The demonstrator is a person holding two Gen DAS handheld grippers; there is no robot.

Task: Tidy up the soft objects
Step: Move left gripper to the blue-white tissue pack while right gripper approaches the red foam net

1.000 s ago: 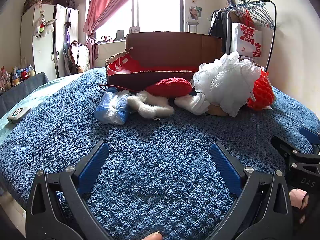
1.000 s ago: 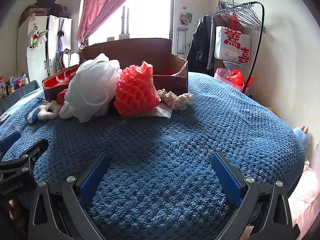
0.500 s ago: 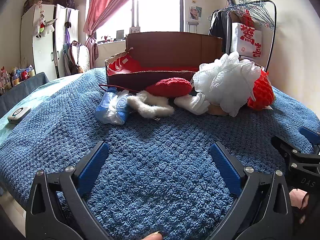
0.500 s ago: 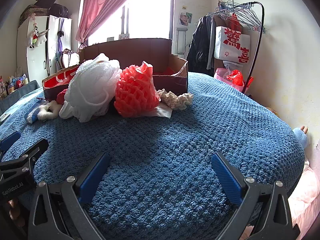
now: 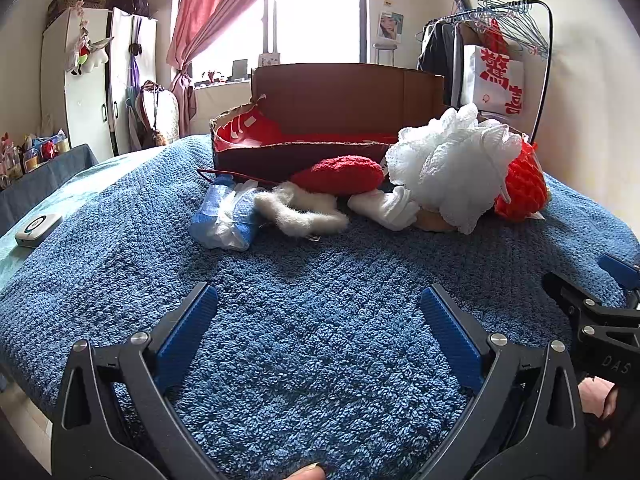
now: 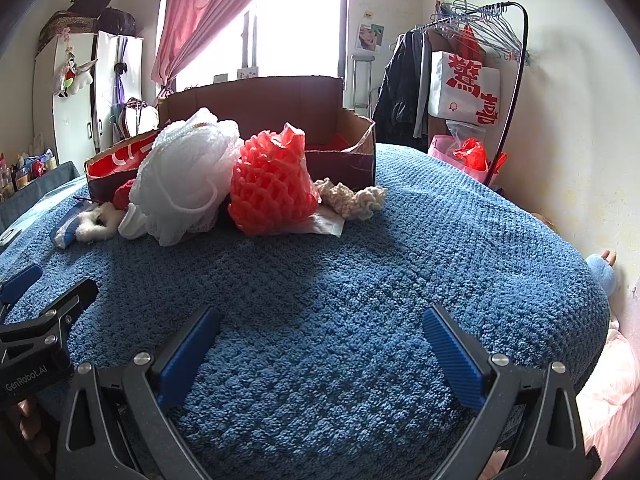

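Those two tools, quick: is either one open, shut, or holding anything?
Left tool: open, holding nothing.
Right tool: open, holding nothing.

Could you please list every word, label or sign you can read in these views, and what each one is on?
"GenRobot.AI": on the left gripper body.
"DAS": on the right gripper body, rest cut off.
"驚喜": red characters on the white bag.
White marks on the red-lined cardboard box: unreadable.

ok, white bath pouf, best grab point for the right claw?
Pinch the white bath pouf across its upper bulge, coming from the front and above. Its mesh is soft and compressible; the red foam net crowds its right side, the cardboard box sits behind.
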